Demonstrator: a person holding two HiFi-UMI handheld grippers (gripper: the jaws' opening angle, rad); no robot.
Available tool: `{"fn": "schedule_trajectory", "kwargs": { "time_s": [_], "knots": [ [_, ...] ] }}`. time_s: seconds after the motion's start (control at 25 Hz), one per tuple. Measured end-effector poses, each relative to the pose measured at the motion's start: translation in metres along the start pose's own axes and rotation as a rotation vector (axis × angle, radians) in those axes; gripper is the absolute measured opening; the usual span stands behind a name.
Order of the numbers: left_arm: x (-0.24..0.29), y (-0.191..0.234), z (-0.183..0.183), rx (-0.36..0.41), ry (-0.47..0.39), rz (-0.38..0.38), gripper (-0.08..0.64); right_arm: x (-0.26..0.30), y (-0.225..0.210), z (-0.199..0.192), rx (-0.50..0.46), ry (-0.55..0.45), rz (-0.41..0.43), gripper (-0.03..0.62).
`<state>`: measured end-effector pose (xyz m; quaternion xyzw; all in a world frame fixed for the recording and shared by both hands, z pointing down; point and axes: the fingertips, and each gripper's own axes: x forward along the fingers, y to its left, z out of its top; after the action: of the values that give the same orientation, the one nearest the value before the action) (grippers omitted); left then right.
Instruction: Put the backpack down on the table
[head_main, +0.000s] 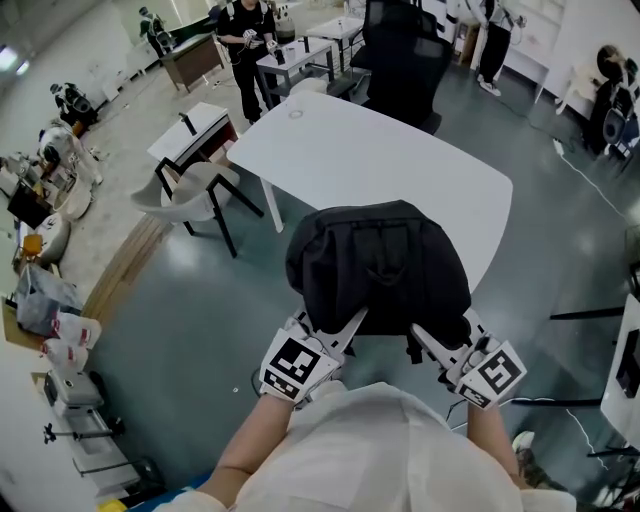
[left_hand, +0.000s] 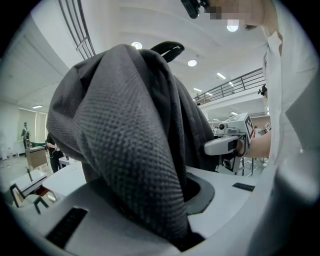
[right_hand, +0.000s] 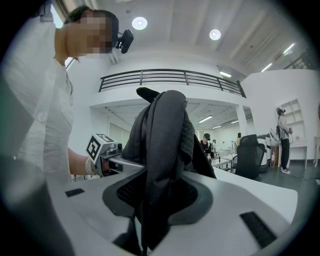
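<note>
One black backpack (head_main: 378, 268) is held over the near edge of the white bench (head_main: 390, 150), with part of it hanging out past that edge above the floor (head_main: 200, 330). Whether its underside touches the bench top cannot be told.

It is gripped from the near side at two places. The left hand-held gripper (head_main: 338, 333) is closed on a thick fold of mesh-textured fabric at the pack's near left. The right hand-held gripper (head_main: 432, 345) is clamped on a bunched fold at its near right. In each gripper view the fabric is seen pinched between the two jaws and rising above them, so the bulk of the pack lies ahead of and above the jaws. A black strap loop (left_hand: 167, 50) is seen at the pack's top. The two grippers are set apart, with the pack between them.

A grey chair (head_main: 195, 195) is placed off the bench's left corner, and a black office chair (head_main: 405, 70) at its far edge. People (head_main: 245, 50) are seen well beyond the bench.
</note>
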<state>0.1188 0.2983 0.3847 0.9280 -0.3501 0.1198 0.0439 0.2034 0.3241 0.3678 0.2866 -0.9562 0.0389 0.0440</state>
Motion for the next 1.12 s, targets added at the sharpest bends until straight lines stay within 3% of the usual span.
{"fn": "schedule_trajectory", "kwargs": {
  "time_s": [0.8,1.12],
  "knots": [
    [-0.092,0.124,-0.03,0.005,0.021,0.049,0.077,0.147,0.053,0.004,0.025,-0.006,0.055,0.143],
    [-0.118,0.146,-0.043,-0.018,0.02,0.071,0.077,0.178,0.073,0.002,0.027,0.015,0.083,0.143]
  ]
}}
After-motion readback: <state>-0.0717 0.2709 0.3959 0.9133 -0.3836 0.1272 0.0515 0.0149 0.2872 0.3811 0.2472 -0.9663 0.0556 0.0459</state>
